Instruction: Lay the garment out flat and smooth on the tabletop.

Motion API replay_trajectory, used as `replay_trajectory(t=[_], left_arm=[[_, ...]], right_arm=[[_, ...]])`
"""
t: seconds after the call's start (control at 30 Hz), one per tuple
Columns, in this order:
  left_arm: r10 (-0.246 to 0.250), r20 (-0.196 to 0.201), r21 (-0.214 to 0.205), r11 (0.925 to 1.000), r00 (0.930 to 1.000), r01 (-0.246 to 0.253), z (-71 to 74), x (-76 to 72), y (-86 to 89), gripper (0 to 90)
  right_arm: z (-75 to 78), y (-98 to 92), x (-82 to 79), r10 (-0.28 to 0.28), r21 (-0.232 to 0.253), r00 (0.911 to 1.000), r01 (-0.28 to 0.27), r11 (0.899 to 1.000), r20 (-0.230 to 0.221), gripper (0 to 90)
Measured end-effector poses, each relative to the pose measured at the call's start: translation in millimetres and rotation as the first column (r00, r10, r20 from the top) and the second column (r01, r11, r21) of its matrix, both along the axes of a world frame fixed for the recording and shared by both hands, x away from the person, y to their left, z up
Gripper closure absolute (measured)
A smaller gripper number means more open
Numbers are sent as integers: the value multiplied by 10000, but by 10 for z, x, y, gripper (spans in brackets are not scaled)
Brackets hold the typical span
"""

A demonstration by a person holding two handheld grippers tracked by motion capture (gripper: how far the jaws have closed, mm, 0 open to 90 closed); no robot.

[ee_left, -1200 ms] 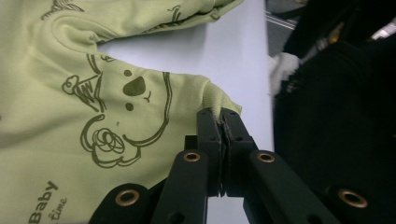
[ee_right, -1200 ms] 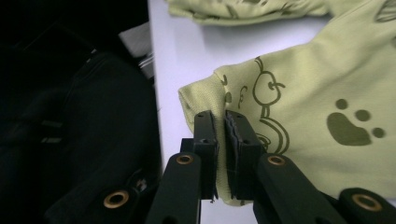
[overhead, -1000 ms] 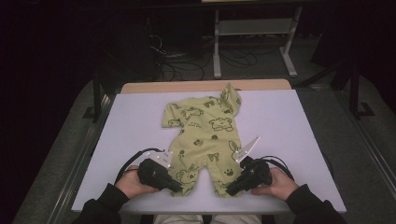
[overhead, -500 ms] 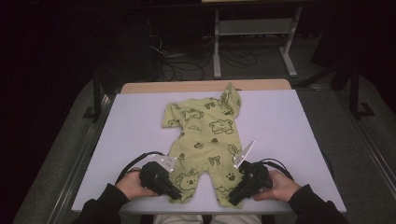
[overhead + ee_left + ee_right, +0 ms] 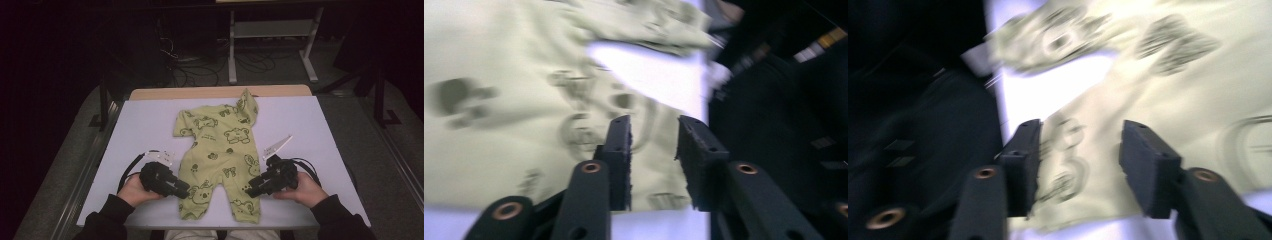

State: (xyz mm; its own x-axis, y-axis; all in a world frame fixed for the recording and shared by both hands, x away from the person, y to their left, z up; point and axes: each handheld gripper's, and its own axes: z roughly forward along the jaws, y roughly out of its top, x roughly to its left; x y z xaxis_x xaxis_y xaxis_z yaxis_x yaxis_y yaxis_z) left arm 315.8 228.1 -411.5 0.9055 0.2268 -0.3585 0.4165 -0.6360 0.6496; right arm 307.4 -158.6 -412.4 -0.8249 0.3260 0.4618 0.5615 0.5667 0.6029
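Note:
A pale green baby romper with dark animal prints lies flat on the white table, its legs toward the near edge. My left gripper rests at the outer side of the romper's left leg. Its jaws have just been opening, and the leg cloth shows loose in the gap of the left gripper. My right gripper lies at the right leg. The jaws of the right gripper have also just been opening and stand apart over the cloth without pressing it.
A wooden strip runs along the table's far edge. Beyond it on the dark floor stand a metal shelf frame and tangled cables. The romper's leg ends lie close to the table's near edge.
Both hands drew back a little toward the near edge, and the romper's legs now reach closer to it. Both pairs of jaws have parted from the leg cloth.

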Motion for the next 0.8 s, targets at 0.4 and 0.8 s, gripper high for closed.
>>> replay_trajectory(t=[0.4,0.8], left_arm=[[4056,-16,-590,9124,9141,-4049,-111,313,332,489],[5372,-241,-582,8412,8431,-5376,-205,446,332,398]], right_arm=[[-20,-275,310,-4191,469,8972,4167,9078,1394,423],[-149,-288,446,-4921,-340,8566,5025,8639,1553,414]])
